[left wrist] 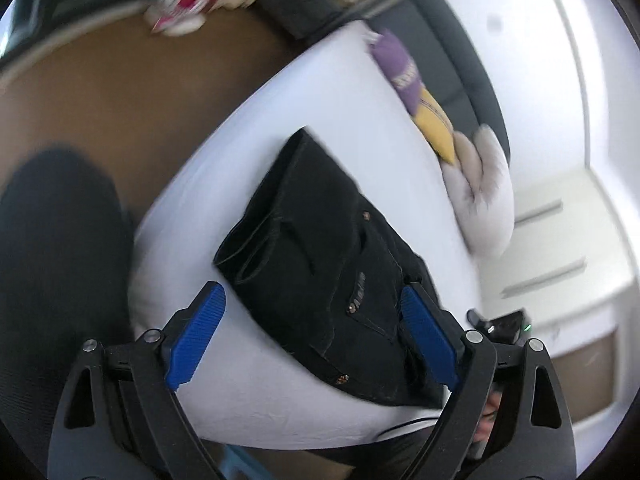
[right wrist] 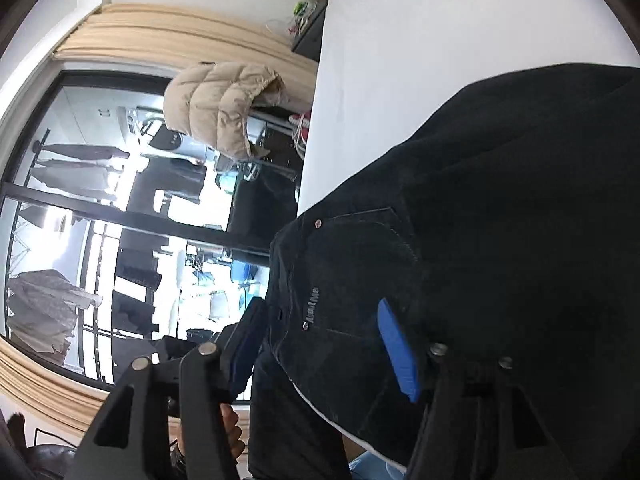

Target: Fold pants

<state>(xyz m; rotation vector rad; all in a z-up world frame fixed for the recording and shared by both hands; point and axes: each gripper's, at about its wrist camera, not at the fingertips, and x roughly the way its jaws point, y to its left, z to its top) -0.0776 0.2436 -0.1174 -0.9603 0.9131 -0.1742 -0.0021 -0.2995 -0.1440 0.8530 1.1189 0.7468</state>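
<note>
Black pants (left wrist: 320, 264) lie folded into a compact stack on the white bed (left wrist: 320, 92). My left gripper (left wrist: 312, 340) is open, hovering above the near end of the stack, with blue pads (left wrist: 196, 344) spread wide and empty. In the right wrist view the pants (right wrist: 500, 240) fill the right side, with a pocket and small label showing. My right gripper (right wrist: 320, 344) has its jaws apart around the waist edge of the pants; one blue pad (right wrist: 398, 352) rests against the cloth. The view is blurred.
A purple and yellow cushion (left wrist: 416, 92) and a grey plush toy (left wrist: 480, 196) lie at the bed's far edge. Brown floor (left wrist: 120, 100) is on the left. White drawers (left wrist: 560, 240) stand on the right. A beige puffer jacket (right wrist: 220, 108) hangs by a glass door (right wrist: 100, 220).
</note>
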